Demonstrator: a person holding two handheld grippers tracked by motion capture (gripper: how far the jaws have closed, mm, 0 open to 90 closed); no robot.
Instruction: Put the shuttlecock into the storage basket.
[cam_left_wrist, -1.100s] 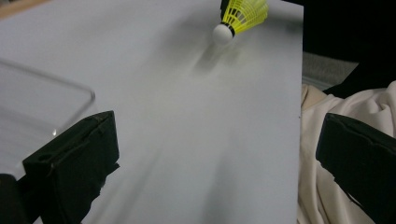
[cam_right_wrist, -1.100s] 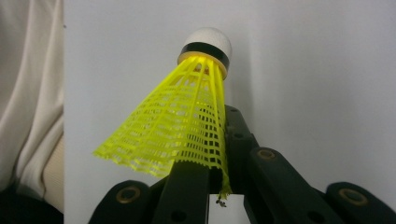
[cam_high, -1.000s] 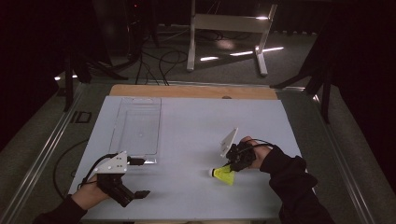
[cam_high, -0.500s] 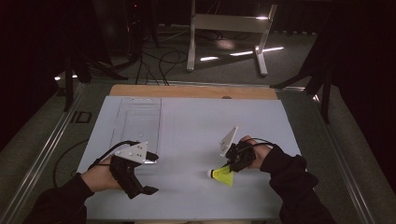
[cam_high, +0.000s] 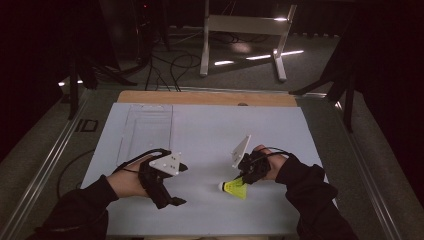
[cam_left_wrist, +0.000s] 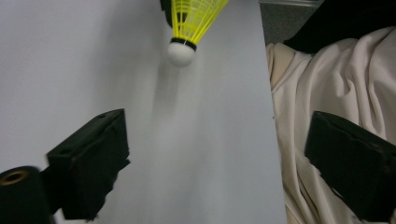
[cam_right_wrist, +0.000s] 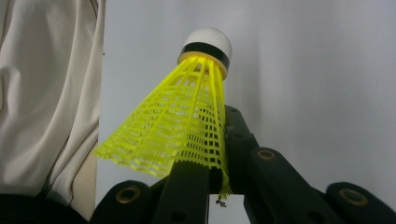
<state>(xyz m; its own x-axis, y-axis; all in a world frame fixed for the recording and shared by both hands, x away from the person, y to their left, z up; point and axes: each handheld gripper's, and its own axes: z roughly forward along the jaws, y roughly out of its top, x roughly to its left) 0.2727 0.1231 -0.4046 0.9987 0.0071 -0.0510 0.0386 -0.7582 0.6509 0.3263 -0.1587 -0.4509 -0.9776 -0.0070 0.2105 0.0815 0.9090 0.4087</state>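
The right gripper (cam_high: 242, 181) had its jaws pinched on the skirt of a yellow shuttlecock (cam_high: 234, 188), holding it low over the white surface (cam_high: 210, 130) near the front edge, its white cork tip (cam_right_wrist: 208, 43) pointing away from the jaws toward the person's left. The left gripper (cam_high: 172, 197) hovered well apart from it, jaws spread with nothing between them and just having been closing slightly. A clear plastic tray (cam_high: 147, 131) lay farther back on the left.
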